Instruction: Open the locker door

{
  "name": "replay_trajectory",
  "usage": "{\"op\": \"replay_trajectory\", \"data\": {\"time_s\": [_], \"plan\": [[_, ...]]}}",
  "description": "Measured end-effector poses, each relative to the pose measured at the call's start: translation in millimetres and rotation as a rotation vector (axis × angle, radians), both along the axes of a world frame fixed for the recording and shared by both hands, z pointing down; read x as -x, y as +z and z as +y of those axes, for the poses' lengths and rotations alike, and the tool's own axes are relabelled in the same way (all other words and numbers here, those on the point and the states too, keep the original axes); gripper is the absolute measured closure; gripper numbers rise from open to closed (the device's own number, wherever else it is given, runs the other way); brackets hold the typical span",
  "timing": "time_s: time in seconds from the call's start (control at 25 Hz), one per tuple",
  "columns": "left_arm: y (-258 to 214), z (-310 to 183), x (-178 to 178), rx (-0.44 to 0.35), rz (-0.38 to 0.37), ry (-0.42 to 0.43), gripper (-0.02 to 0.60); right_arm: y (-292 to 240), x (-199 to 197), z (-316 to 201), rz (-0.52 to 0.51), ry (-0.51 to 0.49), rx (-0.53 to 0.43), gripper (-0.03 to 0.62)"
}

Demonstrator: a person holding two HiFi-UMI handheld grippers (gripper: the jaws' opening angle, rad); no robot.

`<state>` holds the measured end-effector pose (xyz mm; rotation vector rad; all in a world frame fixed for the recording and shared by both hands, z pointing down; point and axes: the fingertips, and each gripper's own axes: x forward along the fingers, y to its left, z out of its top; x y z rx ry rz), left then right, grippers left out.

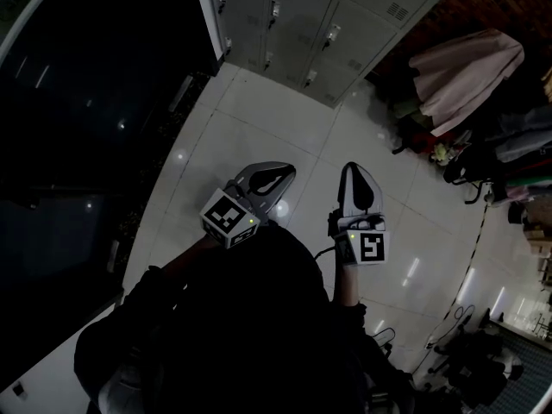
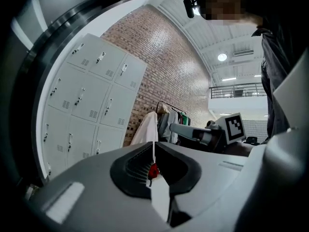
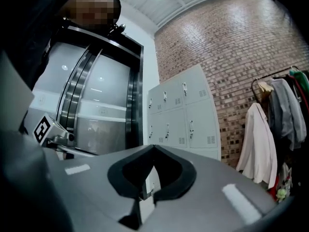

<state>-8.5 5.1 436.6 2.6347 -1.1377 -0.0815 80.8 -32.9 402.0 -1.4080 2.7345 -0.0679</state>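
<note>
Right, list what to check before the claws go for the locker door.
1. Left claw free of any load: ok, shut with nothing held.
2. Right claw free of any load: ok, shut with nothing held.
3. Jaws apart enough to take a door handle: not ok, both pairs are together.
4. Lockers near enough to touch: not ok, open tiled floor lies between them and both claws.
5. Locker doors not yet opened: ok, every door in view looks closed.
6. Which door to open: cannot tell, none is marked out.
</note>
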Motion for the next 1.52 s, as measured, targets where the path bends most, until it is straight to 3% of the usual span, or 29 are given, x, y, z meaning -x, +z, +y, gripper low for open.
{"op": "replay_trajectory", "data": {"time_s": [0.2,0.28,0.52,0.72,0.92,1.12,1.2,1.52], "plan": [[-9,-33,37,-0.001,0.007,-0.01,0.558,-19,17,-75,0.063,0.021,-0.047,0.592],[-14,-44,55,-0.004,0.012,-0.018,0.558,-22,26,-106,0.087,0.022,-0.056,0.565],[-18,-73,96,-0.014,0.025,-0.047,0.558,-28,52,-192,0.129,0.033,-0.051,0.546],[-12,-95,116,-0.001,0.048,-0.075,0.558,-45,78,-240,0.159,0.043,-0.081,0.482],[3,-123,134,-0.005,0.044,-0.09,0.551,-41,103,-287,0.168,0.024,-0.096,0.471],[13,-178,136,0.009,0.034,-0.098,0.482,-34,102,-366,0.155,0.027,-0.084,0.468],[12,-208,135,0.015,0.034,-0.1,0.458,-37,96,-409,0.152,0.049,-0.089,0.442],[7,-330,124,0.056,0.012,-0.108,0.358,-43,76,-598,0.149,0.09,-0.082,0.441]]}}
